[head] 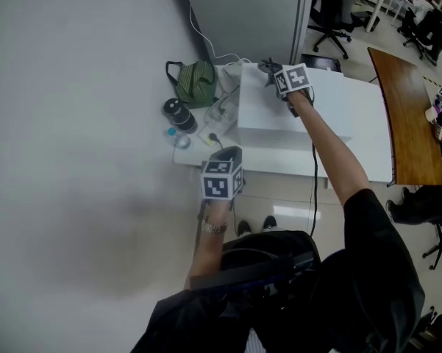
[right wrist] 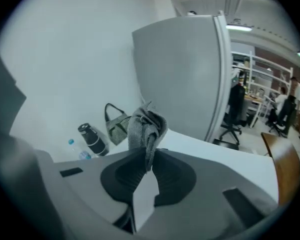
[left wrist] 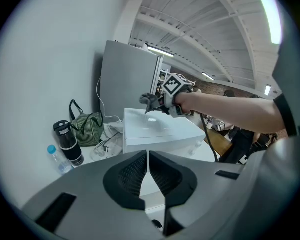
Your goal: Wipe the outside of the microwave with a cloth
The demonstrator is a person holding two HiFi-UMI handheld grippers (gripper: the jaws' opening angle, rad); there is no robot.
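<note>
Head view: white microwave (head: 279,116) sits on the white table (head: 360,153) by the wall. Grey cloth (right wrist: 148,126) is clamped in the right gripper (right wrist: 149,156), at the microwave's far top edge; contact unclear. Left gripper (left wrist: 148,165) has its jaws together with nothing between, hovering off the table's near-left corner. Left of the microwave: striped green bag (head: 196,81), black flask (head: 179,115), water bottle (head: 178,137).

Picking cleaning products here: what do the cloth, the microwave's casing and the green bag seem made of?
Cloth: soft grey fabric, matte, bunched in limp folds.
Microwave: smooth white casing, slightly glossy with a faint highlight on top; painted metal or plastic, unclear which.
Bag: green striped fabric, matte, slumped, dark strap.
</note>
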